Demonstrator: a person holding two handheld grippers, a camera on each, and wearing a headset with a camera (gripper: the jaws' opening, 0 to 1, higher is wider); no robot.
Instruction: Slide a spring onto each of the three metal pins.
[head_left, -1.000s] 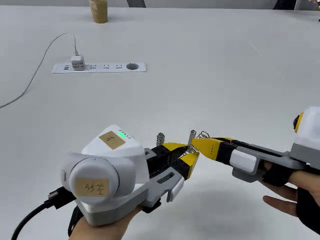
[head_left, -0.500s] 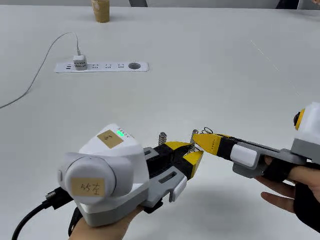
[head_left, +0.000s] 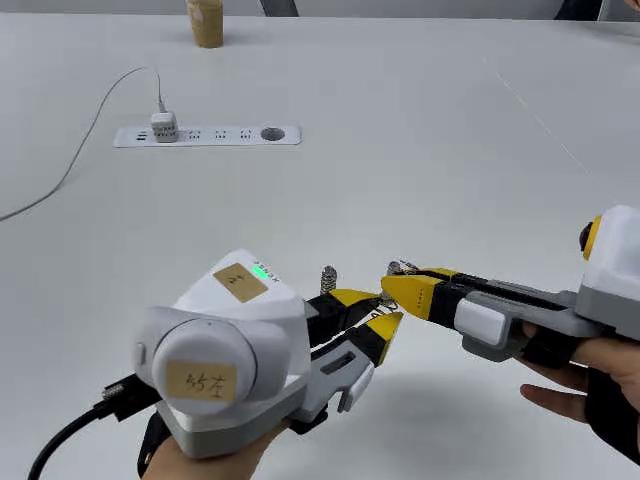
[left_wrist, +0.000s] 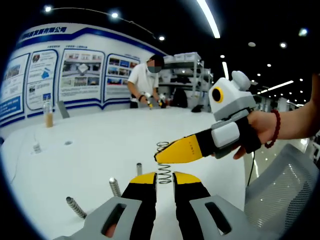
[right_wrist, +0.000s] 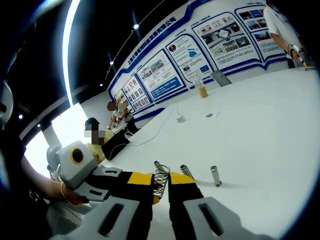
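Observation:
A thin wire spring (left_wrist: 163, 170) stands between the yellow tips of my left gripper (left_wrist: 165, 177), which is shut on its lower end. My right gripper (left_wrist: 160, 157) comes in from the right, its jaws together on the upper coils. In the right gripper view the same spring (right_wrist: 160, 181) sits between that gripper's tips (right_wrist: 161, 186). In the head view the two grippers (head_left: 383, 308) (head_left: 393, 285) meet tip to tip low over the table. One bare pin (left_wrist: 139, 168) stands on the table. Two pins wear springs (left_wrist: 115, 186) (left_wrist: 75, 206).
The white table (head_left: 420, 130) carries a power strip (head_left: 205, 135) with a plugged-in adapter and cable at the far left, and a tan cup (head_left: 207, 22) at the far edge. A person (left_wrist: 145, 85) stands behind the table, and more people sit to one side.
Both grippers stay tip to tip on the spring and sit slightly lower in the picture, as the head camera has shifted. Nothing else has visibly changed.

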